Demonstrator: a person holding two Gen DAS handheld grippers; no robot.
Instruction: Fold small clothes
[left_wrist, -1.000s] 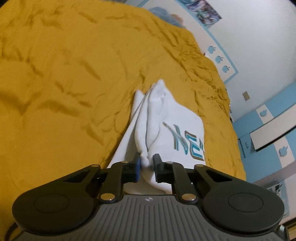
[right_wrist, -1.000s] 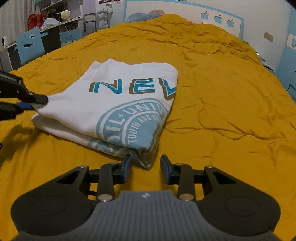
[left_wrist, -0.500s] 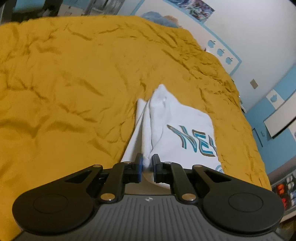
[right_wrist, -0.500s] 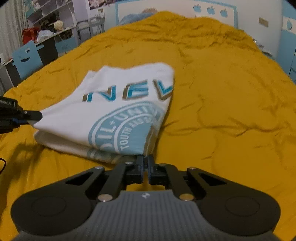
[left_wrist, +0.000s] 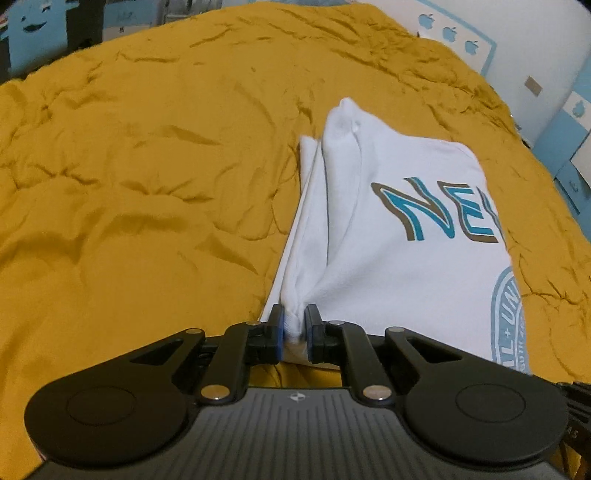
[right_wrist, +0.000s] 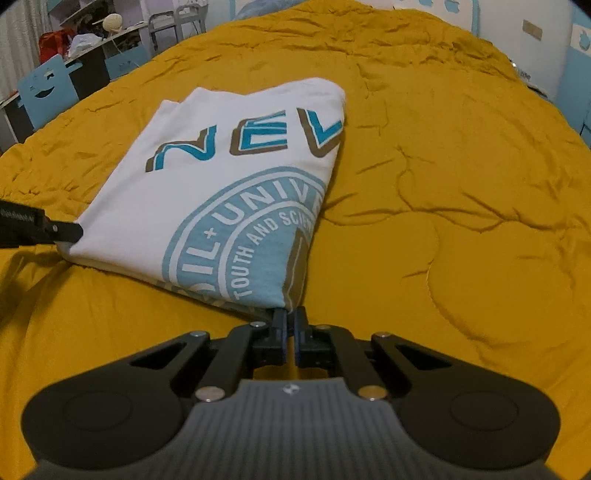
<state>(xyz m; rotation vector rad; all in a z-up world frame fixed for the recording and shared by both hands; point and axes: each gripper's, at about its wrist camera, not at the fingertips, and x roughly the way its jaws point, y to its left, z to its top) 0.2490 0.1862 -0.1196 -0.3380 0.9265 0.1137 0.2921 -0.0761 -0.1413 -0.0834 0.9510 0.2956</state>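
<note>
A folded white T-shirt (right_wrist: 229, 177) with blue and brown lettering and a light-blue round print lies on the mustard-yellow bedspread (right_wrist: 461, 184). My left gripper (left_wrist: 294, 317) is shut on the shirt's near left corner, where the white layers (left_wrist: 314, 236) bunch between its pads. The left gripper also shows in the right wrist view (right_wrist: 55, 232) at the shirt's left corner. My right gripper (right_wrist: 290, 317) is shut on the shirt's near right corner, at the folded edge below the round print.
The wrinkled bedspread (left_wrist: 147, 166) spreads around the shirt on all sides. A blue headboard with apple shapes (left_wrist: 458, 37) stands at the far end. A blue chair (right_wrist: 44, 88) and a cluttered desk (right_wrist: 92, 40) stand beyond the bed's left edge.
My right gripper moved in and shut on the shirt's near right corner. My left gripper kept its hold, and its view swung so more of the shirt's print shows.
</note>
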